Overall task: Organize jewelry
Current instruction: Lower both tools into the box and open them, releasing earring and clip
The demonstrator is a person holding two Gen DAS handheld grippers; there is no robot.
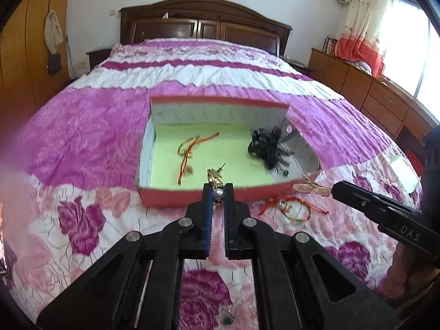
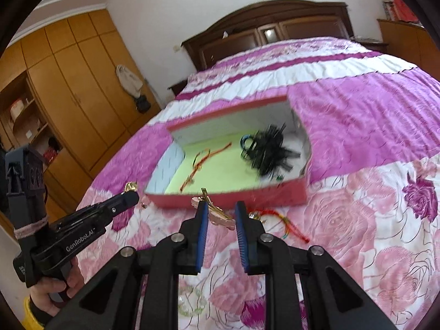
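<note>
A red box (image 1: 192, 196) with a pale green floor lies open on the bed. In it are a red string bracelet (image 1: 189, 148), a black feathered hair piece (image 1: 268, 145) and a small green stud (image 1: 286, 173). My left gripper (image 1: 217, 188) hovers at the box's near wall, shut on a gold brooch with a pearl (image 1: 216, 183). My right gripper (image 2: 221, 206) is shut on a pink hair clip (image 2: 220, 217), held crosswise just short of the box (image 2: 233, 196). The left gripper (image 2: 134, 196) shows at the left with the gold brooch (image 2: 131, 185).
A second red and multicoloured string bracelet (image 1: 288, 210) lies on the pink floral bedspread (image 1: 90, 220) right of the box. A pale bead bracelet (image 2: 192, 299) lies near the bed's front. A small green piece (image 1: 227, 320) lies under my left gripper. Wardrobes stand left, a headboard behind.
</note>
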